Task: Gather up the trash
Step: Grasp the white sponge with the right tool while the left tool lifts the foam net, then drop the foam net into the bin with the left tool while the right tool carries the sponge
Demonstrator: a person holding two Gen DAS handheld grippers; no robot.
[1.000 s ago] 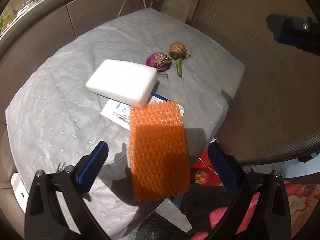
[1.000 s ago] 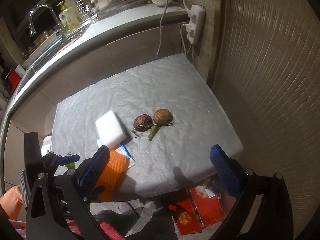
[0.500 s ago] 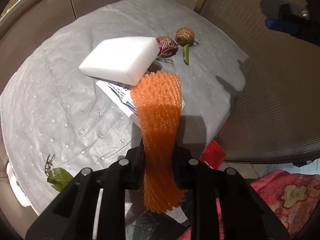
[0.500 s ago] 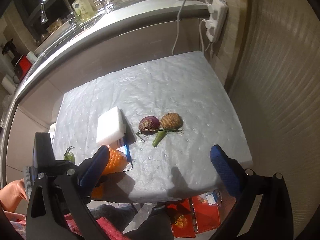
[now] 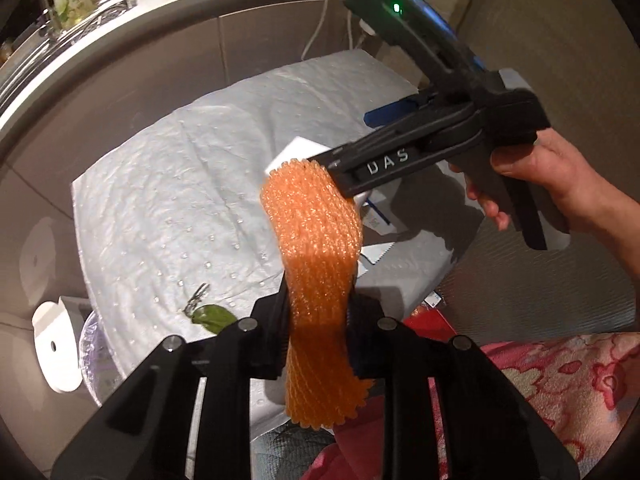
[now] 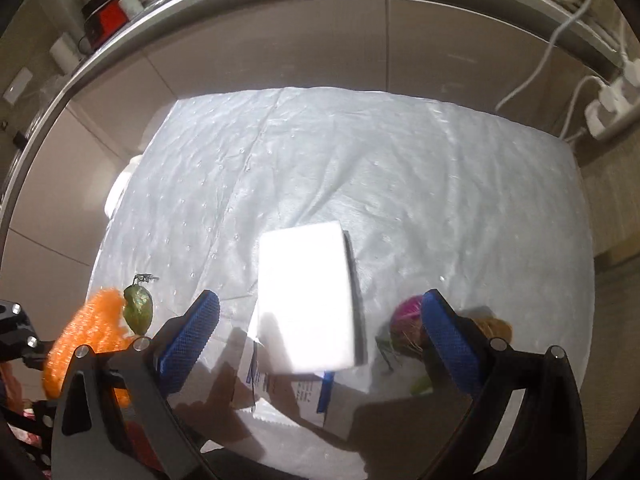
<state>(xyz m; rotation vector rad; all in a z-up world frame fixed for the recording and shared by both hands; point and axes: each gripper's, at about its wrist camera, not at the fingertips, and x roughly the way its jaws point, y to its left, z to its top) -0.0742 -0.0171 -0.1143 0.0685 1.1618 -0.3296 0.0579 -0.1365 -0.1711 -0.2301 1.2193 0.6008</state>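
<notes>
My left gripper (image 5: 318, 320) is shut on an orange foam net sleeve (image 5: 316, 240) and holds it lifted off the grey mat (image 5: 172, 184); the sleeve also shows at the left of the right wrist view (image 6: 86, 340). My right gripper (image 6: 320, 328) is open and hovers low over a white foam block (image 6: 306, 300), with a fingertip on either side of it. A printed paper wrapper (image 6: 292, 392) lies under the block. A purple onion (image 6: 406, 320), a brown bulb (image 6: 494, 328) and a green leaf (image 6: 138, 308) lie on the mat.
A cabinet front and counter edge (image 6: 280, 28) stand behind the mat. A power strip with white cables (image 6: 608, 108) hangs at the far right. A white round object (image 5: 56, 344) sits below the mat's left edge. Red packets (image 5: 432, 320) and a pink floral cloth (image 5: 560, 380) lie below.
My left gripper has shut on the orange sleeve and lifted it off the mat. My right gripper has moved in low over the white block.
</notes>
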